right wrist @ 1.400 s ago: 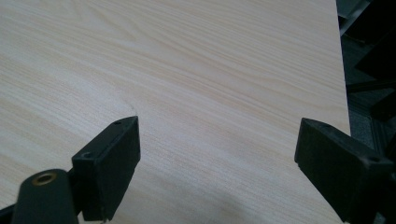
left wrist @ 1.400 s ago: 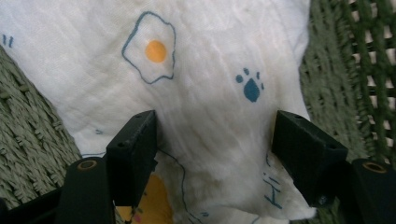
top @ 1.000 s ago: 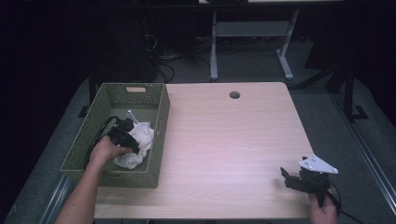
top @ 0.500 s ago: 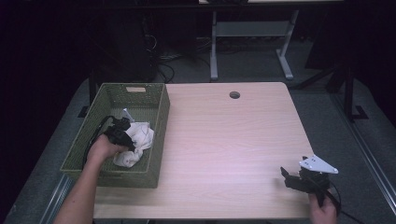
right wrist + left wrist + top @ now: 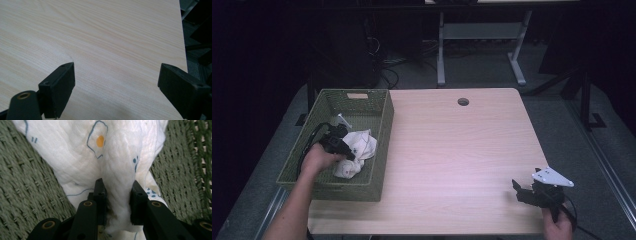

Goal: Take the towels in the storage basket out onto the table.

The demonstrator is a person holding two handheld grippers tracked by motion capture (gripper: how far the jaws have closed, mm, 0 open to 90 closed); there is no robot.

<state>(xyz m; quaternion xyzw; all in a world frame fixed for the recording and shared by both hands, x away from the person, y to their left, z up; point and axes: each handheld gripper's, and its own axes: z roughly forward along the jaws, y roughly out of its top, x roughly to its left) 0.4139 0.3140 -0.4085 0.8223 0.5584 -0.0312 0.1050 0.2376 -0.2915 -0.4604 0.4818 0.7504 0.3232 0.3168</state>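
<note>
**Cloth pinched in the basket, lift waiting**

Dark flooring and a grey metal frame are framing the pale wooden table (image 5: 452, 150), where an onlooker is seeing two hands at opposite ends. Along the table's left edge is sitting a green woven rectangular basket (image 5: 382, 130), and inside it, toward its near right corner, is lying a crumpled white muslin cloth with blue outlines and an orange dot (image 5: 357, 150). The left gripper (image 5: 343, 150) is reaching down into the basket from the person's side; its jaws have just been closing, and in the left gripper view they are pinching a raised fold of that cloth (image 5: 100, 157) between the black pads, with the bulk of the fabric spreading away beyond the tips across the woven floor (image 5: 25, 190). The right gripper (image 5: 524, 192) is hovering at the table's near right corner, well apart from the basket, its jaws standing wide over bare wood (image 5: 112, 37). Judging from this, the coming move is turning on the left hand alone: the cloth is lying directly ahead of and under its jaws, so a straight lift over the basket's right wall looks like what is called for.
</note>
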